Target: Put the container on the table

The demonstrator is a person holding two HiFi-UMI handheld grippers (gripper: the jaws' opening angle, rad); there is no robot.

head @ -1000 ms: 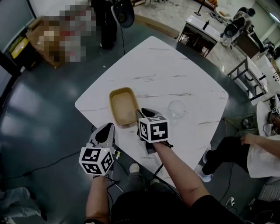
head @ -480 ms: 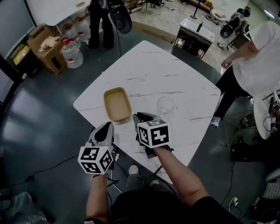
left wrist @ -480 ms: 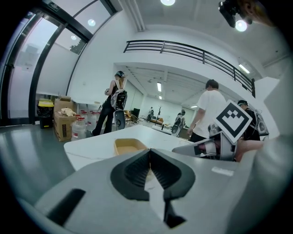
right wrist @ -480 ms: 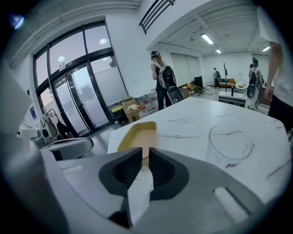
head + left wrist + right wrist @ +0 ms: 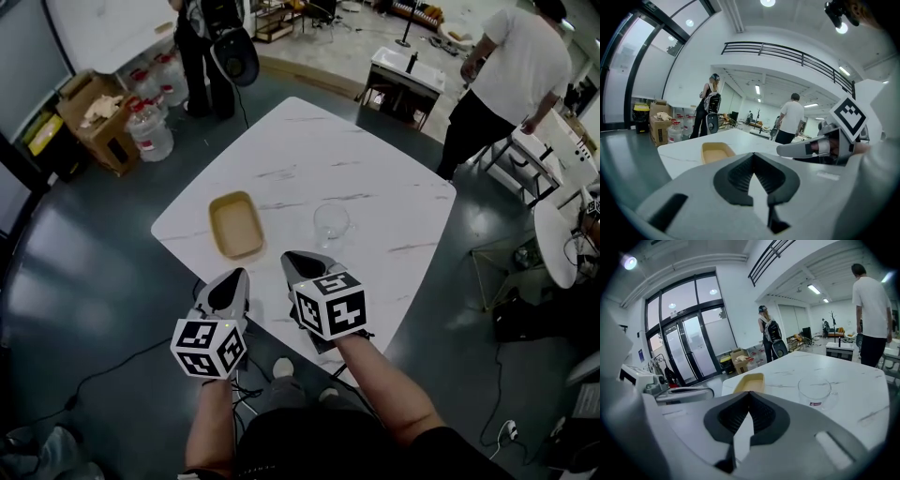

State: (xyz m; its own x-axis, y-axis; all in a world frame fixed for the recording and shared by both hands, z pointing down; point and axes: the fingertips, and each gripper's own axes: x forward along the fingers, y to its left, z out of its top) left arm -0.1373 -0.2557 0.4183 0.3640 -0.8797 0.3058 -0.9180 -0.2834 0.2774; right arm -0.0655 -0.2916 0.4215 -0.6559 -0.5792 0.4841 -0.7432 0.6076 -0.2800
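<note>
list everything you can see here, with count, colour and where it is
table: one, white marble look, middle of the dark floor
container: one, tan, shallow and empty, on the table's near left part
glass cup: one, clear, on the table to the right of the container, apart from it
cardboard box: one, brown, on the floor at far left
water bottles: several, clear, beside the box
small table: one, white, far side
standing people: two, one in dark clothes at the top, one in a white shirt at top right
left gripper: one, grey, shut and empty, off the table's near edge
right gripper: one, grey, shut and empty, over the table's near edge
</note>
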